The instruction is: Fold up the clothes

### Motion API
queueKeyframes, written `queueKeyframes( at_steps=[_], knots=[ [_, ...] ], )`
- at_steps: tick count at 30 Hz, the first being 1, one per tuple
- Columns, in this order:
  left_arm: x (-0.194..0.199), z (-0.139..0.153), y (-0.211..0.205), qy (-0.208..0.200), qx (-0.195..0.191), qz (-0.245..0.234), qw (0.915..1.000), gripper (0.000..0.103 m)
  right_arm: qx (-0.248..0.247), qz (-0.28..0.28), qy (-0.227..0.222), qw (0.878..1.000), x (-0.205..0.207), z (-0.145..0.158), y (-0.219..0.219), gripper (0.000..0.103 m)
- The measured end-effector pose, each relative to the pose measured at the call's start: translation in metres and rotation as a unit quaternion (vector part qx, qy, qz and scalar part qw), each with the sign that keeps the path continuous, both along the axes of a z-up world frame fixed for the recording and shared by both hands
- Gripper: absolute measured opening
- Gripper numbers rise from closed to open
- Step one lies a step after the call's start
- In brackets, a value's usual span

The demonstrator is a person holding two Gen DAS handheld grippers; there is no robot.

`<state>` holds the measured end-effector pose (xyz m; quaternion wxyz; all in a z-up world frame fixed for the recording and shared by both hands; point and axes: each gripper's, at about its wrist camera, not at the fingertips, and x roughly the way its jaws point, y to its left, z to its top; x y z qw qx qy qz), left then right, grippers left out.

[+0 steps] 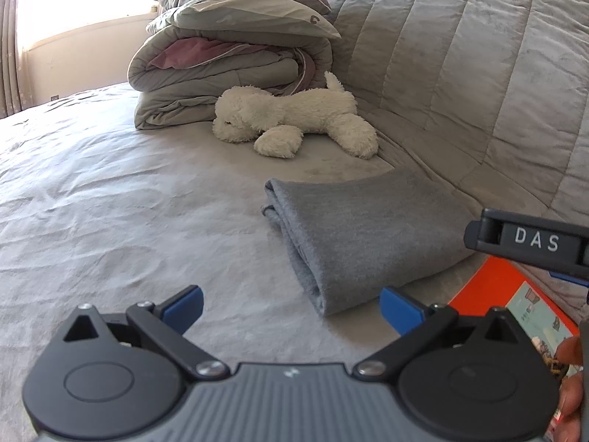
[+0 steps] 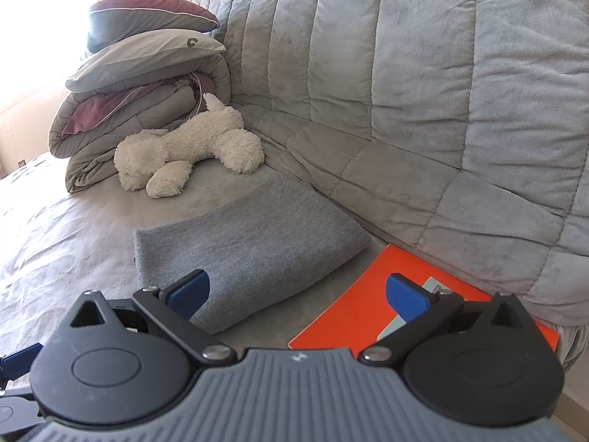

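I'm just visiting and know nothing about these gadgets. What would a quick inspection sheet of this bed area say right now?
Surface: grey bedsheet, wrinkled, used as the work area.
Job's things: grey garment, already folded into a neat rectangle and lying flat.
Clutter: white plush dog behind the garment; orange book lying beside it.
Grippers: left gripper open, holding nothing; right gripper open, holding nothing, over the garment's near edge and the book.
Cables: nothing seen.
Surroundings: stack of folded duvet and pillows at the back; quilted grey cover rising along one side; bright window with curtain.
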<state>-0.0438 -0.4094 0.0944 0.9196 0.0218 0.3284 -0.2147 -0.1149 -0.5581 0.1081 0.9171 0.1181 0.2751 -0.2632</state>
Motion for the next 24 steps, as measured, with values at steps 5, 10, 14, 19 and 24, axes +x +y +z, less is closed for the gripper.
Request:
queueKeyframes(
  at_steps=[5,10,14,19,24],
  knots=[
    [-0.0002,0.0005,-0.0004,-0.002,0.0,0.002,1.0,0.102,-0.003,0.001,0.002,1.0,0.0003,-0.0003,0.0005,0.103],
    [-0.0001,0.001,-0.0006,-0.003,0.002,0.002,1.0,0.102,-0.005,-0.002,0.004,1.0,0.0012,-0.0003,0.0006,0.103],
    [0.0001,0.0007,-0.0001,-0.004,0.002,0.003,1.0,0.102,-0.005,-0.001,0.004,1.0,0.0019,-0.0005,0.0012,0.103],
    [-0.0005,0.0008,-0.0007,-0.007,0.006,0.003,1.0,0.102,-0.007,0.001,0.005,1.0,0.0025,-0.0002,0.0023,0.103],
    [-0.0008,0.0009,-0.0001,-0.01,0.005,0.001,0.9999,0.102,-0.007,-0.001,0.004,1.0,0.0026,-0.0005,0.0034,0.103]
  ],
)
